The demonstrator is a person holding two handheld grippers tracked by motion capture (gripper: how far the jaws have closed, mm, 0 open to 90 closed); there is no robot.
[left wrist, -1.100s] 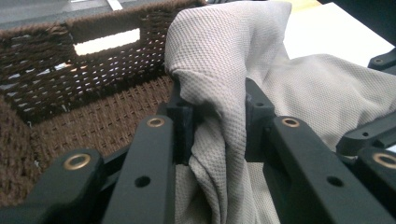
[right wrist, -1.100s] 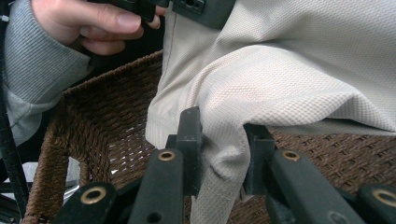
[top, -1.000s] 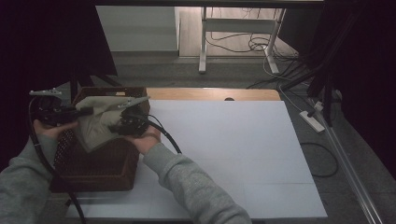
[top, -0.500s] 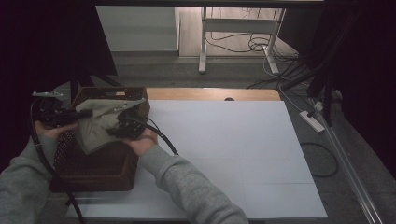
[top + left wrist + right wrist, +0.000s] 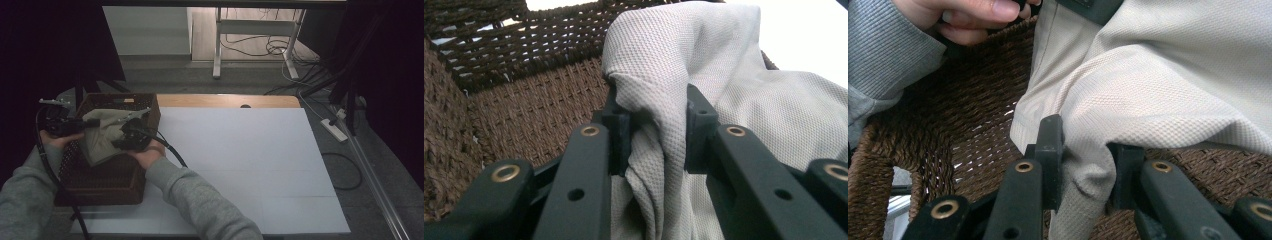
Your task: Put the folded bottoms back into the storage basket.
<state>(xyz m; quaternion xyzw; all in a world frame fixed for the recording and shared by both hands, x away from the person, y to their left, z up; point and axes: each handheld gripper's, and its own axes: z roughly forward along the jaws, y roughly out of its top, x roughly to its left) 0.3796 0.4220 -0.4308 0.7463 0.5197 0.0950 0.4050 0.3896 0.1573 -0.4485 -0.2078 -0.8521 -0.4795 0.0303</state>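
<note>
A beige knit cloth (image 5: 102, 136) hangs over a dark brown wicker basket (image 5: 107, 180) at the table's left side. My left gripper (image 5: 89, 123) is shut on a bunched fold at the cloth's left end. In the left gripper view the cloth (image 5: 704, 90) is pinched between the black jaws of that gripper (image 5: 655, 131). My right gripper (image 5: 121, 136) is shut on the cloth's right part. The right gripper view has a fold of the cloth (image 5: 1148, 85) squeezed in the jaws of this gripper (image 5: 1085, 165), with the basket weave (image 5: 973, 115) behind it.
The basket stands on a white table top (image 5: 250, 165) with a wooden strip (image 5: 225, 101) along the far edge. Cables (image 5: 170, 147) trail from both grippers. Beyond the table are a desk frame (image 5: 250, 35) and floor cables; a power strip (image 5: 336, 130) lies at the right.
Both grippers stay shut on the cloth above the basket. The hands have hardly moved.
</note>
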